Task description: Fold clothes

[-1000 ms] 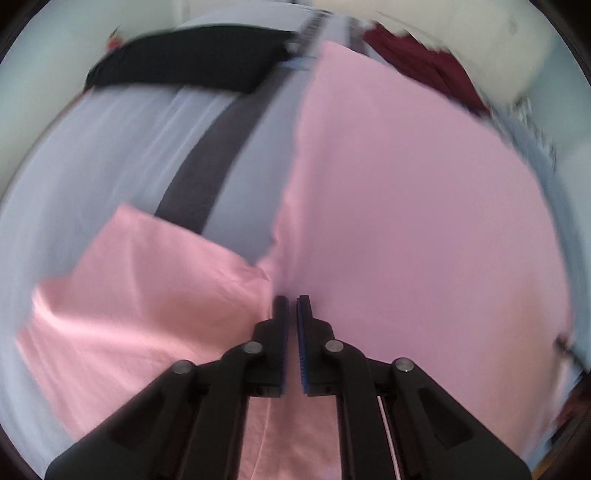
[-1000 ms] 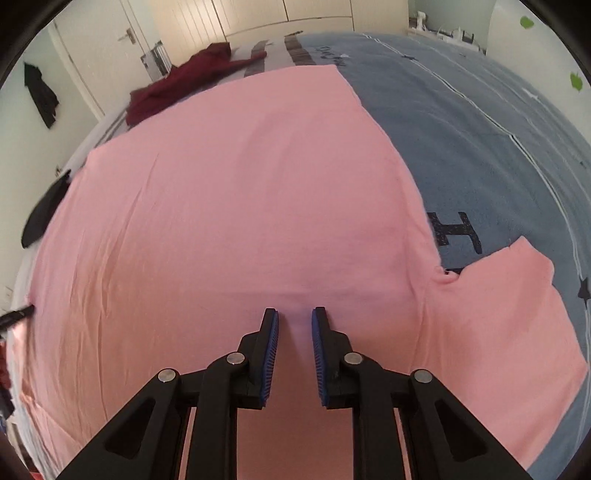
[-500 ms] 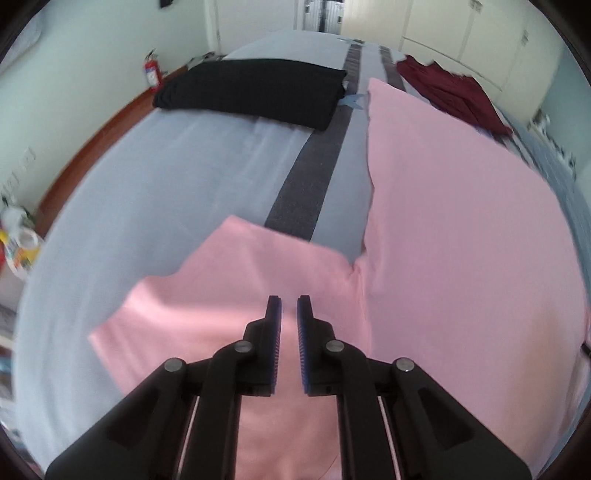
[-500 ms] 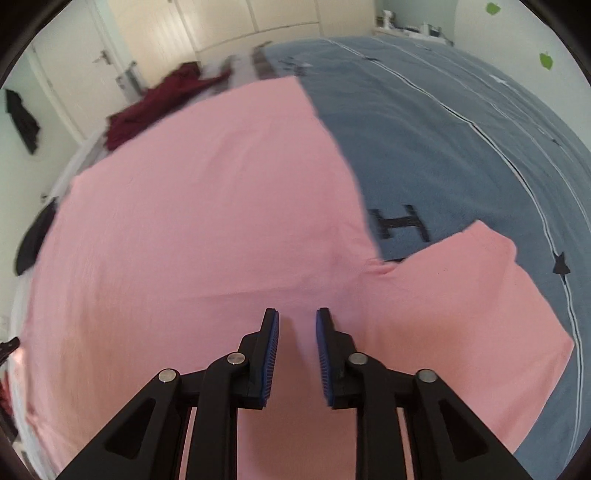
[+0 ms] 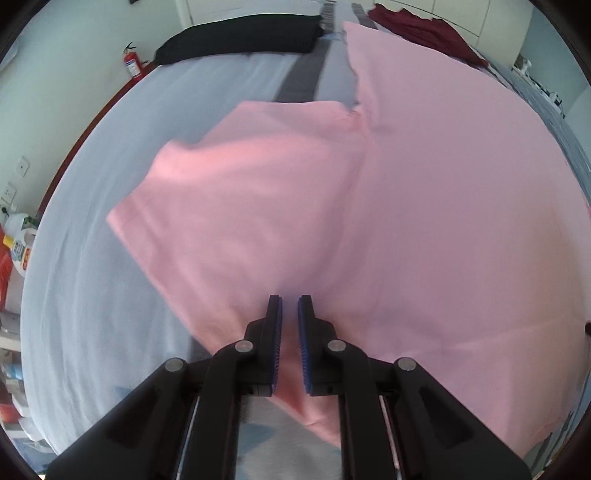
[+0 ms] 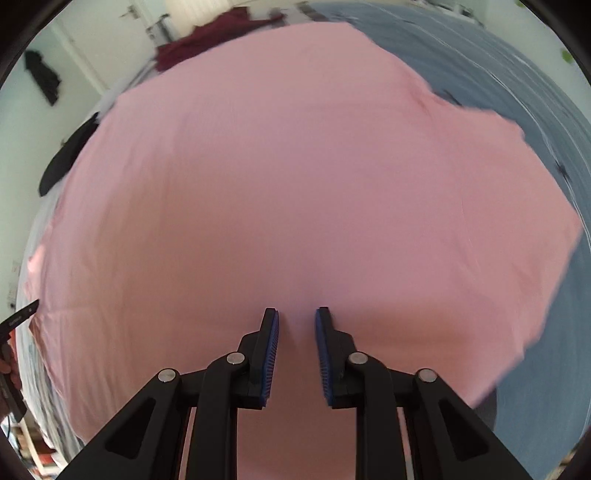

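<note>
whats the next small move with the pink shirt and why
Probably lower the left gripper and close on the pink shirt near its sleeve: both grippers are open over the flat, unfolded shirt, and the sleeve still sticks out sideways.

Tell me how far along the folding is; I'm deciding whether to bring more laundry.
Barely started. Done: the pink T-shirt lies spread flat on the bed, both sleeves out. In hand: the left gripper sits near the shoulder edge, the right gripper over the body; both have a gap between the fingers and neither visibly pinches cloth. Left: every fold, plus the maroon garment beyond.
</note>
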`<state>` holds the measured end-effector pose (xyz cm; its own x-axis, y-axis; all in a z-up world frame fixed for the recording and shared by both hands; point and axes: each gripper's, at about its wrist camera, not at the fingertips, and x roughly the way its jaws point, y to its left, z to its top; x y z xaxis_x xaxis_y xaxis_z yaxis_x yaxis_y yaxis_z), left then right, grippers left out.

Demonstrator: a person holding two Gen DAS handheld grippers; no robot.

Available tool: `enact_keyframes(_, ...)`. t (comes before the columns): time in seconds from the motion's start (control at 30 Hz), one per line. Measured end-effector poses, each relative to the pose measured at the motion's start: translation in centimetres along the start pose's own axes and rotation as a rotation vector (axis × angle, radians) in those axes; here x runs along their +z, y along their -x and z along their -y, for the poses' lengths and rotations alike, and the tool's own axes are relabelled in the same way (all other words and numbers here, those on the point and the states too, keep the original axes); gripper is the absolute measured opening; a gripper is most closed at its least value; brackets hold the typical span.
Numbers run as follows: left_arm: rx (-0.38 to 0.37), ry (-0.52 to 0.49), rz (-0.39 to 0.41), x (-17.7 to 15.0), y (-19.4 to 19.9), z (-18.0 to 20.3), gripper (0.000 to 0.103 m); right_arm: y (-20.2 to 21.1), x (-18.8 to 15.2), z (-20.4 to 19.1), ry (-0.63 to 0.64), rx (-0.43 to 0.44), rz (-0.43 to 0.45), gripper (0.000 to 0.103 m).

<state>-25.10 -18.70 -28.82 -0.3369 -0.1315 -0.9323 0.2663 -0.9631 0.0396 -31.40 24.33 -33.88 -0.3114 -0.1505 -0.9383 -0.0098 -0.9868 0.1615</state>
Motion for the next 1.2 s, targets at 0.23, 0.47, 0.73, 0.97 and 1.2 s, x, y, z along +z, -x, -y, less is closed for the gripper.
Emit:
enact_keyframes(0.23, 0.081, 0.075, 0.002, -1.0, 0.6, -3.2, 0.008, 1.2, -3.2, 3.8, -0.039, -0.005, -0.011, 0.018)
enact_keyframes(0.47, 0.096, 0.075, 0.040, -2.3, 3.7, -1.1, 0.010, 3.2, -2.2, 4.3, -0.003, 0.013, 0.028, 0.018)
enact_keyframes(0.73, 0.073, 0.044, 0.127, 0.8, 3.6, -0.5, 0.015, 1.2, 3.3, 3.5, 0.101, 0.028, 0.101, 0.018)
enact_keyframes(0.97, 0.046, -0.012, 0.160, 6.2, -1.5, -1.5, 0.015, -0.7, 6.4, 2.3, 0.098, 0.023, 0.163, 0.018)
enact_keyframes(1.2, 0.143, 0.111, 0.148, 8.5, -3.6, -7.9, 0.018, -2.7, 8.0, 2.8, -0.003, 0.008, 0.151, 0.018)
